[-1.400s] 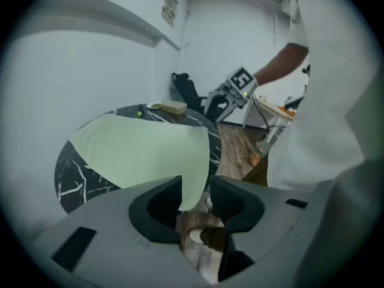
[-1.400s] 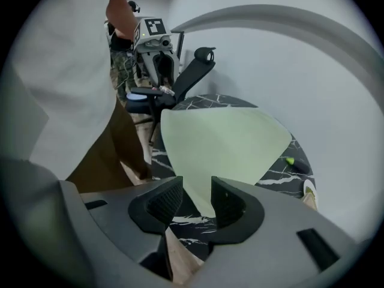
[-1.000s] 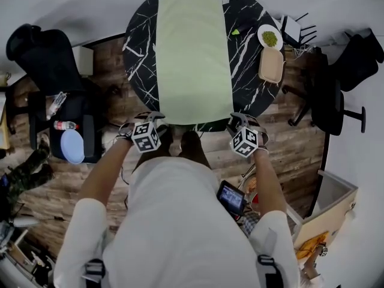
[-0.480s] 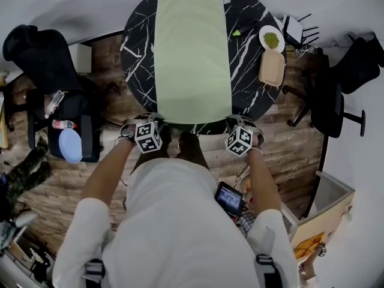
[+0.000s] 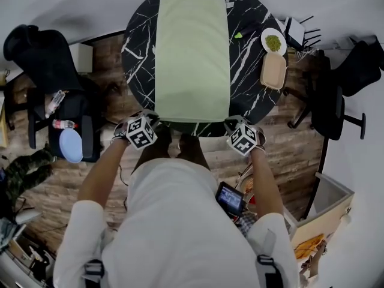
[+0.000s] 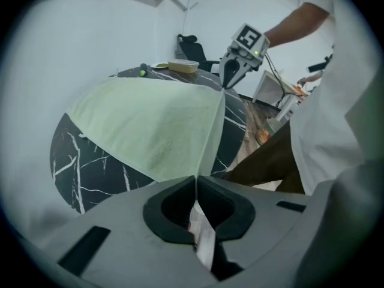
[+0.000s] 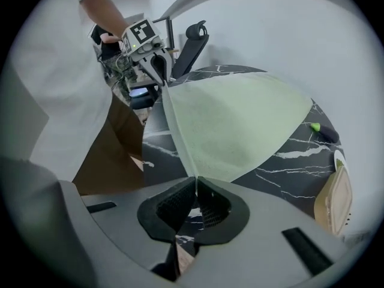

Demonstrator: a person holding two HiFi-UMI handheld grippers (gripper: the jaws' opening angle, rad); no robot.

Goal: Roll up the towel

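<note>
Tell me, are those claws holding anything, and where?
Yes: the towel. The left gripper pinches its near left corner; the right gripper, jaws just closing, its near right corner.

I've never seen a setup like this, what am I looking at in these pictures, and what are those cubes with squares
A person holds a two-jaw gripper in each hand; the cubes belong to them. One picture looks down from the person's head, the others ride on each gripper. A green towel lies on a black table beside a plate. The left gripper is shut on one near corner; the right gripper has just been closing its jaws on the other.
</note>
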